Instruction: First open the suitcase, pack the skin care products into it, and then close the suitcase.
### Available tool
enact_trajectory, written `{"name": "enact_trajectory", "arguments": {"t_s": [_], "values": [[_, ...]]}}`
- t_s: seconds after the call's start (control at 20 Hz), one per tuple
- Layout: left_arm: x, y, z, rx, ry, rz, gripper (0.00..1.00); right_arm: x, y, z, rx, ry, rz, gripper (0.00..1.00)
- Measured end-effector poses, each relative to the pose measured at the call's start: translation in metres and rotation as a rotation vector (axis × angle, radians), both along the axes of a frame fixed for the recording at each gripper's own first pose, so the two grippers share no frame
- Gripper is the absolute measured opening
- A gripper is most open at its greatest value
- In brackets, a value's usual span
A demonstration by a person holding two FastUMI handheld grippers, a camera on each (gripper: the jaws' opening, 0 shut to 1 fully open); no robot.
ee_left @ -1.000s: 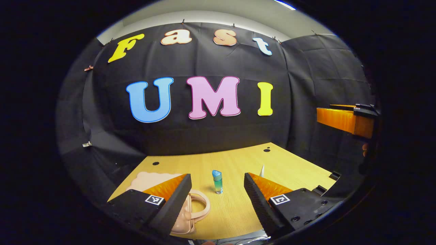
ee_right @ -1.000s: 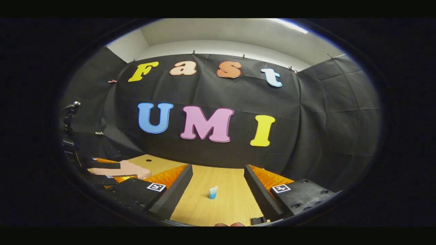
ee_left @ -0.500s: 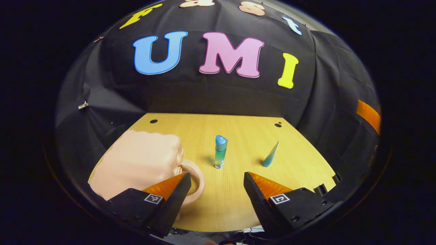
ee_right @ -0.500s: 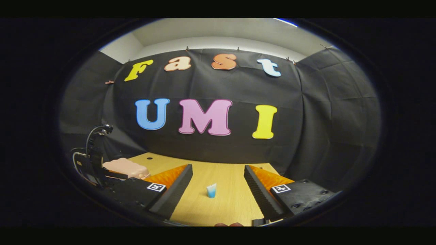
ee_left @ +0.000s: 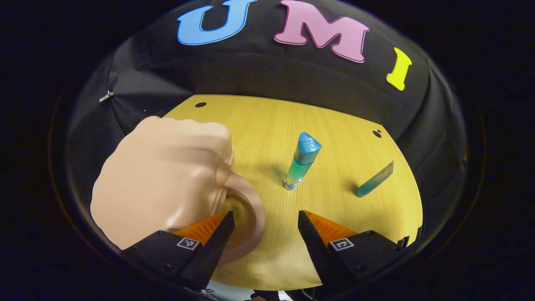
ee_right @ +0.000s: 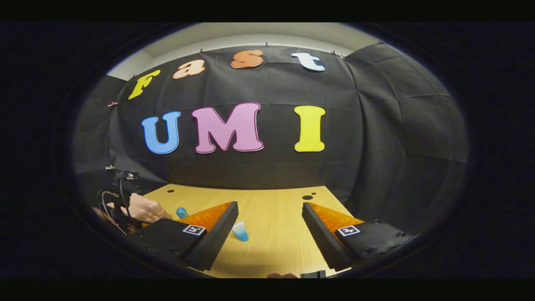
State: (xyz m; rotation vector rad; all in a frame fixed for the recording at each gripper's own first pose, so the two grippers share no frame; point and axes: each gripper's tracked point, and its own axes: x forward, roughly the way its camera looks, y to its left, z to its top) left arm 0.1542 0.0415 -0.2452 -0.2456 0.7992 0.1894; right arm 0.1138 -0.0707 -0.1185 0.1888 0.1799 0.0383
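A small pink suitcase [ee_left: 163,175] lies shut on the wooden table [ee_left: 334,138], its round handle [ee_left: 246,217] pointing toward me. My left gripper [ee_left: 265,236] hovers open just above the handle, one finger over its ring. A blue-capped bottle [ee_left: 301,161] stands upright beyond the handle, and a teal tube [ee_left: 374,180] stands to its right. In the right gripper view, my right gripper [ee_right: 269,228] is open over the table, with the teal tube [ee_right: 240,231] near its left finger and the bottle's cap [ee_right: 182,212] and the suitcase [ee_right: 144,207] farther left.
The other gripper with its cables [ee_right: 117,196] shows at the left edge of the right gripper view, beside the suitcase. Small dark holes [ee_left: 377,133] mark the table's far corners. Bare tabletop [ee_right: 284,209] lies ahead of the right gripper.
My left gripper has tilted down and moved closer over the suitcase handle. The right gripper has swung to the right, so the tube now sits by its left finger.
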Motion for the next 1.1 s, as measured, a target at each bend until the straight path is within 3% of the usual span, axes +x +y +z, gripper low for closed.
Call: {"name": "enact_trajectory", "arguments": {"t_s": [0.05,0.4,0.5,0.6,0.65,0.75,0.9,1.1], "values": [[0.0,-0.001,-0.004,0.001,0.016,0.0,0.93,0.003,0.0,-0.004,0.004,0.009,0.003,0.98],[0.002,0.002,-0.031,0.021,0.145,0.022,0.9,0.028,0.011,-0.003,0.019,0.007,0.023,0.98],[-0.001,0.007,-0.033,0.048,0.174,-0.018,0.82,0.032,0.015,-0.002,0.025,0.004,0.028,0.98],[0.0,0.001,-0.032,0.075,0.179,-0.11,0.24,0.036,0.019,-0.003,0.029,0.005,0.033,0.97],[0.003,0.001,-0.026,0.11,0.169,-0.149,0.19,0.037,0.022,-0.006,0.032,0.011,0.039,0.98],[0.003,0.001,-0.017,0.147,0.157,-0.182,0.14,0.036,0.027,-0.007,0.036,0.015,0.046,0.97],[0.001,0.003,0.004,0.091,0.154,-0.159,0.12,0.037,0.034,-0.007,0.037,0.014,0.059,0.98],[-0.003,0.02,0.053,0.092,0.099,-0.165,0.12,0.04,0.047,-0.011,0.053,0.03,0.087,0.98]]}}
